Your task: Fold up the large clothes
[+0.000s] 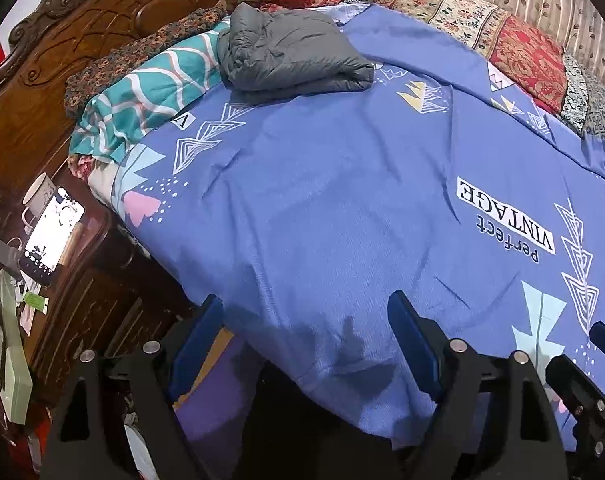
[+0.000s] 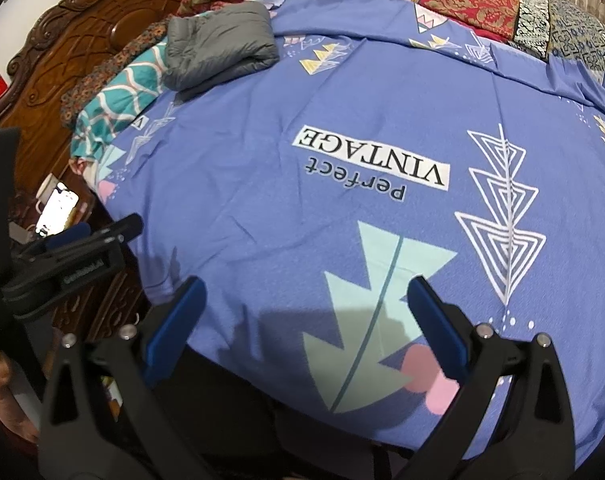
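Blue printed bedsheet (image 1: 342, 200) covers the bed; a folded grey jacket (image 1: 290, 56) lies far left, while left claw (image 1: 306, 344) and right claw (image 2: 302, 328) hover released

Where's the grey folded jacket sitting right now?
The grey folded jacket lies at the far left of the bed in both views, on the blue sheet beside the teal patterned pillow, near the carved headboard.
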Motion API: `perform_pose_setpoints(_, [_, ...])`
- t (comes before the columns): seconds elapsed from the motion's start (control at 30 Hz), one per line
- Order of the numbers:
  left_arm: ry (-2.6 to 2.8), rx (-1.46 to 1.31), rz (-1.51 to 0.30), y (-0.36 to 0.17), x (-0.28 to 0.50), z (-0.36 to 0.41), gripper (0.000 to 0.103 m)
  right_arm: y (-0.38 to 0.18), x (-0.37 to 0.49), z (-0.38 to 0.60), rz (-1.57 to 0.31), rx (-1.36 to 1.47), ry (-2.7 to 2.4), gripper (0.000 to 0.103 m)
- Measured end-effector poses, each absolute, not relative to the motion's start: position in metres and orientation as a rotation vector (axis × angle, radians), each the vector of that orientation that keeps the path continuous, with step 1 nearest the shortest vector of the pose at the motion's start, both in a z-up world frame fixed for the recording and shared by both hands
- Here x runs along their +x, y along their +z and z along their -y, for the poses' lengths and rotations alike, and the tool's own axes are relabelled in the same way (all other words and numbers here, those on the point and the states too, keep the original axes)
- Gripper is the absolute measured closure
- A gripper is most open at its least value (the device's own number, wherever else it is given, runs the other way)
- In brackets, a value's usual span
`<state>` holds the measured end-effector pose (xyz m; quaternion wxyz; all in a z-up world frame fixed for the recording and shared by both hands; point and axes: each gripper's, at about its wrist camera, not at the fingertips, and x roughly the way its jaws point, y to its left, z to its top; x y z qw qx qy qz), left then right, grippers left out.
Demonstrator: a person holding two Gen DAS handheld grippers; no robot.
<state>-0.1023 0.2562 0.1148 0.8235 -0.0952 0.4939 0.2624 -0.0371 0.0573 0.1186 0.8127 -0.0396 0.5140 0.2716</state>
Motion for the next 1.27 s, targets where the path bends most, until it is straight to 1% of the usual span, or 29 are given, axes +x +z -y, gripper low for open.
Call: perform_pose_setpoints(1.27, [0.548,-0.221,-1.073,0.1075,-0.1047,-0.2575,0.003,0.1145,-0.0390,-0.0579,-1.108,-0.079,0.583,0.006])
